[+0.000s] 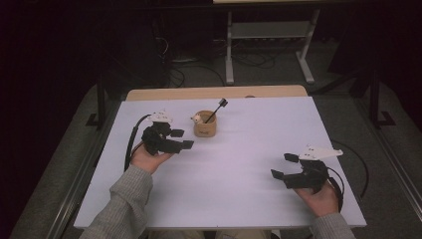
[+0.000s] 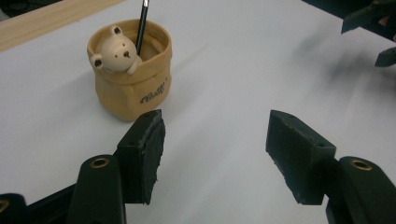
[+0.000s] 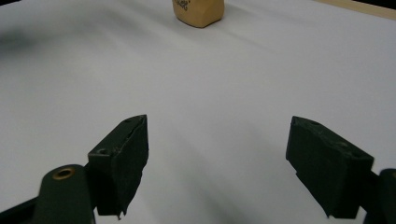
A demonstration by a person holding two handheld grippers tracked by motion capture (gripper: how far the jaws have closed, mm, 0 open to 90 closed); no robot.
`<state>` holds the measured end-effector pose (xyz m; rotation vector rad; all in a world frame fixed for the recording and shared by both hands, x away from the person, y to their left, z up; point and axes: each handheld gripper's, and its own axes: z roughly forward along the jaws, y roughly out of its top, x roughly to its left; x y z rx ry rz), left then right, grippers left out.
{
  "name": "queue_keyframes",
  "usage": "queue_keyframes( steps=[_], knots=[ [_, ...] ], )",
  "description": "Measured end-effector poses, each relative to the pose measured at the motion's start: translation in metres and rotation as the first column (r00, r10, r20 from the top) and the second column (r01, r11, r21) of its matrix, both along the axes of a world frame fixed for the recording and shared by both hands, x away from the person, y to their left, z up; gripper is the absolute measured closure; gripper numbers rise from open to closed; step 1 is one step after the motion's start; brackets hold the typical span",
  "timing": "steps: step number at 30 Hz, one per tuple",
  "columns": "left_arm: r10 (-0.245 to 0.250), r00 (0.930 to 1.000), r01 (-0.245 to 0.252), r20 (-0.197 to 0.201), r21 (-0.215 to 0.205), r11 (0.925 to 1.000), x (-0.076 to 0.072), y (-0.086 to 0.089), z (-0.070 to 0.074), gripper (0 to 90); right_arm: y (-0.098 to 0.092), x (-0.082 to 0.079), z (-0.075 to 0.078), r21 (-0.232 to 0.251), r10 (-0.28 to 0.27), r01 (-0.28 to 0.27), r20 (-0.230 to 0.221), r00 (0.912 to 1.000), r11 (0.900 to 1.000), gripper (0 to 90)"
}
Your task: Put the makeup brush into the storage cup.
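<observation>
My left claw [image 1: 182, 139] sits low over the white surface [image 1: 239, 164], jaws spread wide with nothing between them, tips aimed toward the tan holder [image 1: 204, 124] and stopping just short of it, not touching. In the left gripper view the tan holder [image 2: 132, 74] stands upright just beyond my left jaw tip, a small cream bear figure [image 2: 115, 50] perched on its rim, and a thin black pen [image 2: 142, 25] standing inside, leaning slightly. From the high view the pen [image 1: 217, 108] sticks out of the holder tilted up and to the right; the holder sits toward the far middle of the surface, near the wooden edge strip [image 1: 214, 92]. My right claw [image 1: 284, 167] rests at the near right of the surface, well apart from the holder, jaws also spread, empty, bare surface between them. In the right gripper view the holder's base [image 3: 198, 11] shows far off at the top.
</observation>
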<state>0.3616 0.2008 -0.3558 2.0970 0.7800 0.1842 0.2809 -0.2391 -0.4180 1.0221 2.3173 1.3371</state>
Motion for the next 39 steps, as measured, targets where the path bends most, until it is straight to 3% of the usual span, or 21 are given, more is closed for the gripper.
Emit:
queue_keyframes(
  steps=[4, 13, 21, 31, 36, 39],
  knots=[
    [0.011, 0.9999, -0.011, 0.003, -0.015, 0.9998, -0.011, 0.005, -0.003, 34.4, 0.002, -0.002, 0.001, 0.004, 0.007, -0.007, -0.002, 1.0, 1.0, 20.1],
    [0.0, 0.9996, -0.001, 0.027, 0.025, 0.9997, -0.026, 0.014, -0.008, 32.8, 0.008, -0.003, 0.002, 0.004, 0.015, -0.015, 0.001, 0.9999, 1.0, 19.6],
    [0.022, 0.9991, -0.021, 0.037, -0.021, 0.9996, -0.041, 0.031, -0.012, 32.2, 0.009, -0.003, 0.002, 0.009, 0.015, -0.015, -0.002, 0.9999, 1.0, 19.1],
    [0.002, 0.9987, -0.003, 0.051, 0.025, 0.9997, -0.059, 0.034, -0.016, 28.9, 0.012, -0.002, 0.003, 0.005, 0.026, -0.026, 0.001, 0.9997, 1.0, 19.0],
    [0.002, 0.9993, -0.002, 0.036, 0.007, 1.0, -0.065, 0.038, -0.023, 27.3, 0.013, -0.003, 0.003, 0.006, 0.026, -0.026, -0.002, 0.9997, 1.0, 19.0],
    [0.009, 0.9989, -0.01, 0.046, 0.026, 0.9996, -0.07, 0.04, -0.027, 26.9, 0.014, -0.002, 0.002, 0.001, 0.031, -0.031, -0.002, 0.9995, 1.0, 18.9]
  ],
)
